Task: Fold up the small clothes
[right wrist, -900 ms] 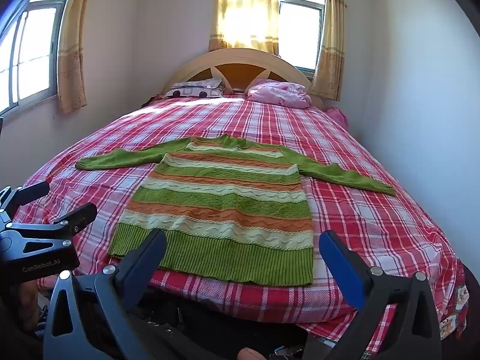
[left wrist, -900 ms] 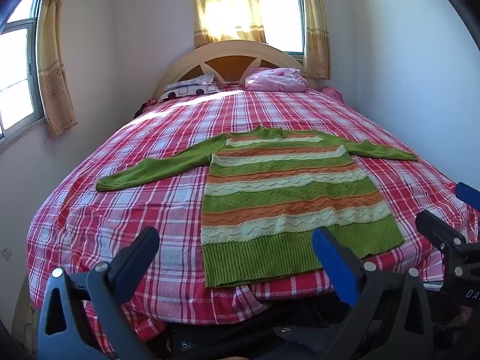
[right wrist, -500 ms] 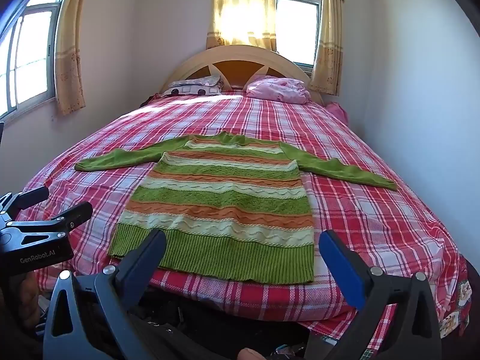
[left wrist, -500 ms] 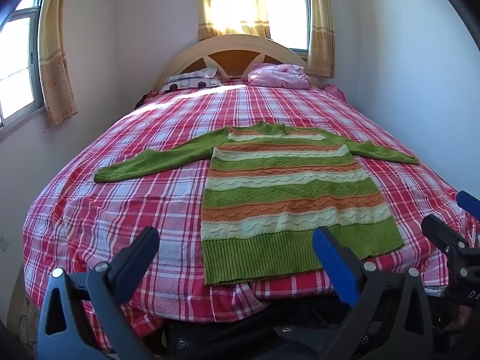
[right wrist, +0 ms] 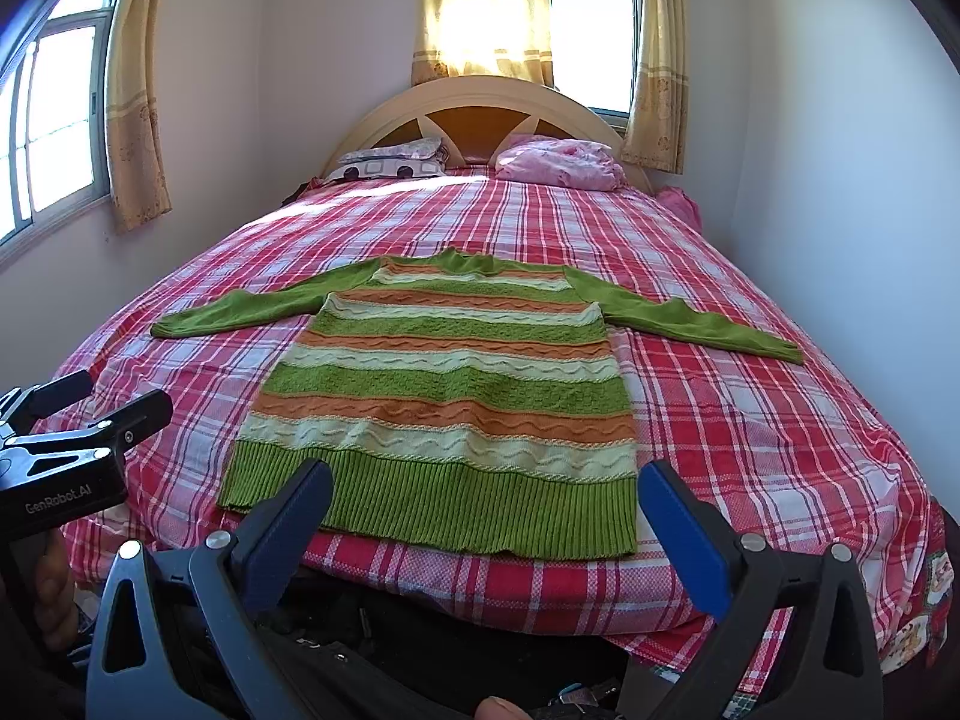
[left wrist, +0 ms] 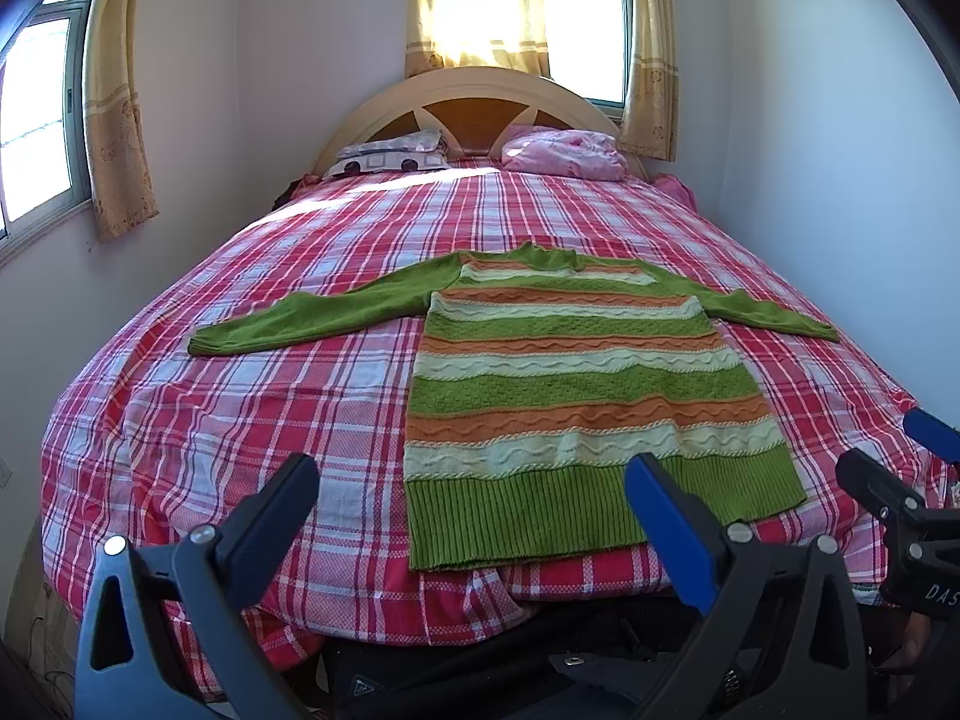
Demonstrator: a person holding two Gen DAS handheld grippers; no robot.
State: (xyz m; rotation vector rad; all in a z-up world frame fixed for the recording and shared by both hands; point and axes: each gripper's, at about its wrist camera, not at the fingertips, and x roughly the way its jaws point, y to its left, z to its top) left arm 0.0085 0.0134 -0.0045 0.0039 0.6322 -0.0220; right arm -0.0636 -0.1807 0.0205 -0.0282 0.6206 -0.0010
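A green, orange and cream striped knit sweater lies flat on the bed, hem toward me, both green sleeves spread out to the sides. It also shows in the right wrist view. My left gripper is open and empty, held before the foot of the bed, left of the hem. My right gripper is open and empty, held just before the hem. Each gripper shows at the edge of the other's view.
The bed has a red and white plaid sheet. Two pillows lie by the wooden headboard. Walls stand close on both sides, with curtained windows at left and behind.
Both grippers have tilted up and moved slightly, so the sweater sits a little lower in each view. The sweater has not moved.
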